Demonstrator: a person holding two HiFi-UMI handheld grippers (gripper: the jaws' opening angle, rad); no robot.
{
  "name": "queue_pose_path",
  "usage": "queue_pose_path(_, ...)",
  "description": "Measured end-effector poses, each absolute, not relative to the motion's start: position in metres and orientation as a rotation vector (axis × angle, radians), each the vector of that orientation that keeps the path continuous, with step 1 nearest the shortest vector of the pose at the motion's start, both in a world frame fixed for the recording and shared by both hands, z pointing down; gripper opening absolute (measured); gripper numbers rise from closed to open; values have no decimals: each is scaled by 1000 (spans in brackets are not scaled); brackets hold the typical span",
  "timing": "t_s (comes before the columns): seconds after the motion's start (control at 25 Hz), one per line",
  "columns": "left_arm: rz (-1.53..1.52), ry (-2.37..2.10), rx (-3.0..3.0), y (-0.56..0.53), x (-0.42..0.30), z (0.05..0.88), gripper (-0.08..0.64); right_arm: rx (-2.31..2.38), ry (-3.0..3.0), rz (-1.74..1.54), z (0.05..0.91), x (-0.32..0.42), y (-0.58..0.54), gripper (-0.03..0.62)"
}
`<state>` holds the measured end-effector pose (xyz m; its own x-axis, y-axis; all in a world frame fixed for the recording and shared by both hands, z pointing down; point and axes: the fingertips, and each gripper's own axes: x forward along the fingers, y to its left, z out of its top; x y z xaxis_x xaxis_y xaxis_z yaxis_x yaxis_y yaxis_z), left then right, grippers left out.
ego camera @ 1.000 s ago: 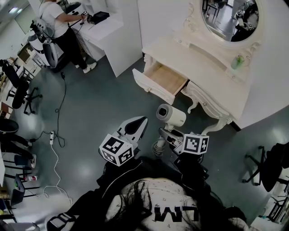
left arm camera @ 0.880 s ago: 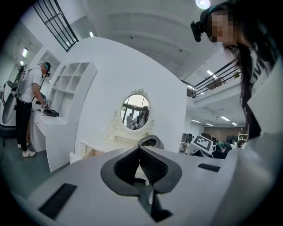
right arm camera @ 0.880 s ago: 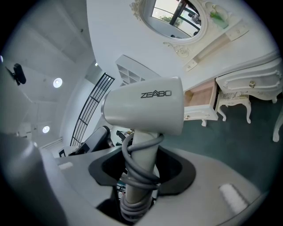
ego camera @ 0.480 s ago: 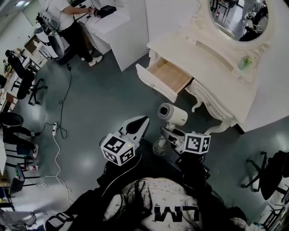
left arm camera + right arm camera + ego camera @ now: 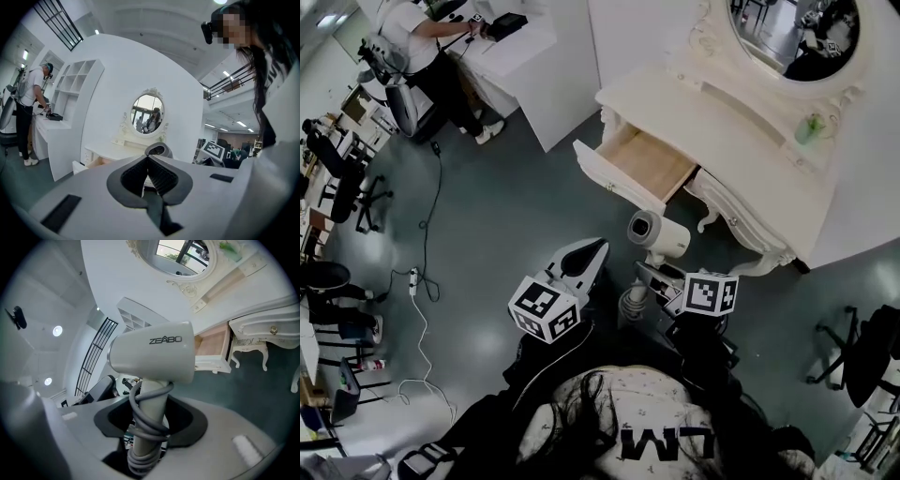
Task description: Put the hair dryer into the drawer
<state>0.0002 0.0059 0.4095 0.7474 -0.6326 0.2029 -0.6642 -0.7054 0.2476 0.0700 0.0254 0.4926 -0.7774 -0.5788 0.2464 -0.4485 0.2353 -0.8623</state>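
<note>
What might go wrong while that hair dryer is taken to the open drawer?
1. The right gripper clamps the hair dryer by its handle, over the wound cord, so the top-heavy dryer might twist or slip.
2. The cord could loosen and catch on the drawer front.
3. The drawer looks shallow; left upright, the dryer may knock its rim or keep it from closing.

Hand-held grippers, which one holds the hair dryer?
The right hand-held gripper, clamped on the hair dryer handle; the left hand-held gripper is shut and empty.
</note>
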Motion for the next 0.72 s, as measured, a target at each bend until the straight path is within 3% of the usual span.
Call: queue_pose_path(0.72, 157, -825, 2669, -167, -38, 410, 0, -1155, 2219, -1645, 502, 35, -126, 206)
